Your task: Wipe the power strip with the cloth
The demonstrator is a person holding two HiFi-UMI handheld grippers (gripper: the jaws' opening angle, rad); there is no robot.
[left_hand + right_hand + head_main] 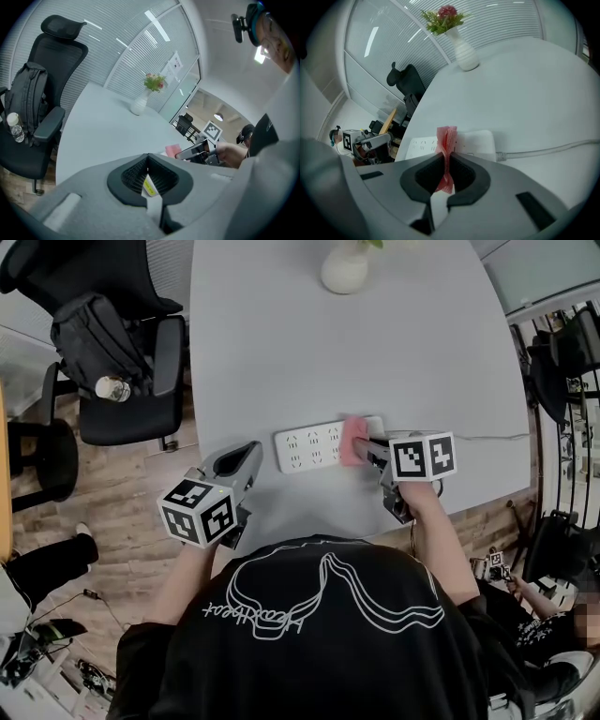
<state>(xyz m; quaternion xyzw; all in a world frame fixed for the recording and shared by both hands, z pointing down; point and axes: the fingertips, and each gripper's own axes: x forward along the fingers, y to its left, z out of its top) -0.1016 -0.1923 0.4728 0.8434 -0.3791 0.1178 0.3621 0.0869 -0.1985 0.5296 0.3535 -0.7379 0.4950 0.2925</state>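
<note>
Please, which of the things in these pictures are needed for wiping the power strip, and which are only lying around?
For the job:
power strip
pink cloth, over the strip's right part
right claw, shut on the cloth

Just lying about:
vase with flowers
chair with backpack and bottle
left claw, shut, holding nothing

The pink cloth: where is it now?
In the head view, the cloth is pinched in the right gripper, over the right end of the power strip.
</note>
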